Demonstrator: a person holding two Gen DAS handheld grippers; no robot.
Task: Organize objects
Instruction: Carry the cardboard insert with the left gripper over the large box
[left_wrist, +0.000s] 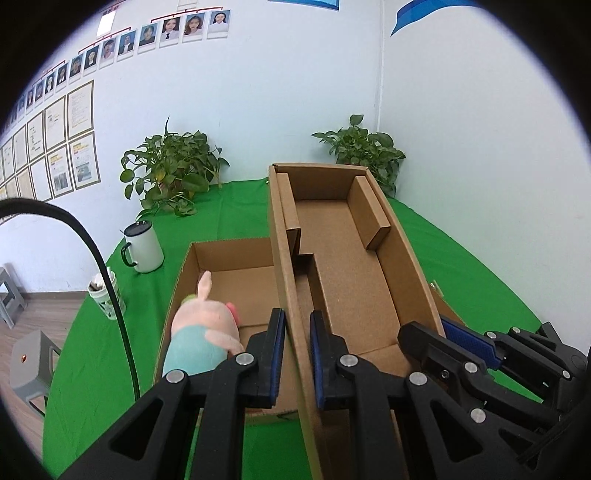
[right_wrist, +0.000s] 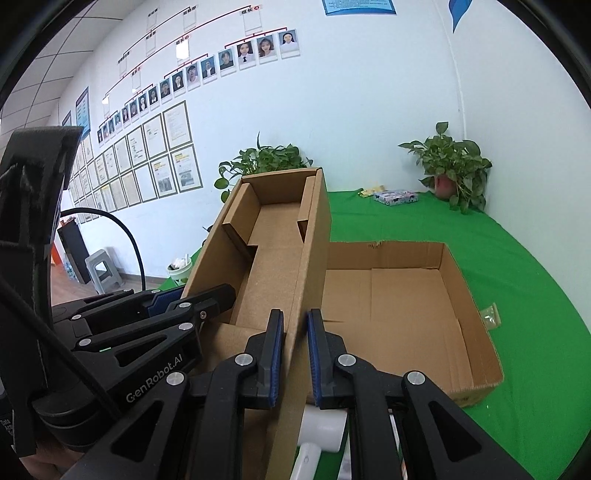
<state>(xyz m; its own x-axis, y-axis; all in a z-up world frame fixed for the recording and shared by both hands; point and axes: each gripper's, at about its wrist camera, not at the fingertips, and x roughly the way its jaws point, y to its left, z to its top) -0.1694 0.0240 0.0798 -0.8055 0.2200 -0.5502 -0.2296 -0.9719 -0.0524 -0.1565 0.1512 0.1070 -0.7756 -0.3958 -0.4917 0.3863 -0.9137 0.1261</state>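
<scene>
A long cardboard lid (left_wrist: 347, 266) is held up above an open cardboard box (left_wrist: 236, 273) on the green cloth. My left gripper (left_wrist: 297, 354) is shut on the lid's left wall. My right gripper (right_wrist: 295, 354) is shut on the lid's right wall (right_wrist: 310, 258); it also shows in the left wrist view (left_wrist: 443, 332). A pink and teal plush toy (left_wrist: 203, 332) lies in the box at its left side. In the right wrist view the box floor (right_wrist: 399, 306) is bare, and a white object (right_wrist: 321, 428) shows below the gripper.
A white mug (left_wrist: 144, 245) and a small cup (left_wrist: 105, 295) stand left of the box. Two potted plants (left_wrist: 173, 170) (left_wrist: 365, 151) stand at the back wall. A small packet (right_wrist: 397, 196) lies at the back and a small bag (right_wrist: 490, 315) right of the box.
</scene>
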